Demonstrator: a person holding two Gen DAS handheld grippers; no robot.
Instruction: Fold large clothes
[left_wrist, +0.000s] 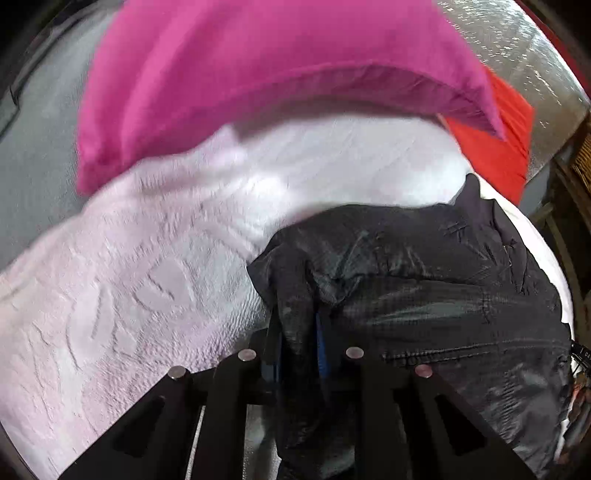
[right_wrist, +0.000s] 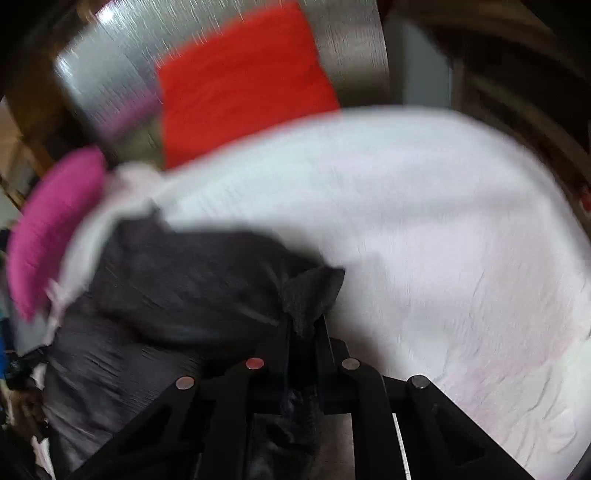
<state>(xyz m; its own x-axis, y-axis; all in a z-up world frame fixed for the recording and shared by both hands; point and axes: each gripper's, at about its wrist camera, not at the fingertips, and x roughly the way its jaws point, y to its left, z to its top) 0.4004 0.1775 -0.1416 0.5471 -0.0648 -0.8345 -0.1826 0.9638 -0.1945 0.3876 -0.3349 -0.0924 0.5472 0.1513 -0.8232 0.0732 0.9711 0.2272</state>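
A shiny black jacket (left_wrist: 424, 266) lies bunched on a white textured bedspread (left_wrist: 129, 280). In the left wrist view my left gripper (left_wrist: 295, 332) is shut on a fold of the jacket's left edge, and the fabric runs down between the fingers. In the right wrist view, which is blurred, the black jacket (right_wrist: 177, 280) spreads to the left. My right gripper (right_wrist: 304, 328) is shut on a pointed corner of it that sticks up between the fingers.
A magenta pillow (left_wrist: 240, 85) lies beyond the jacket, and a red pillow (right_wrist: 240, 85) sits farther back against a silvery headboard (right_wrist: 347, 40). The white bedspread (right_wrist: 443, 240) stretches wide to the right. Dark wooden furniture (left_wrist: 576, 206) borders the bed's right side.
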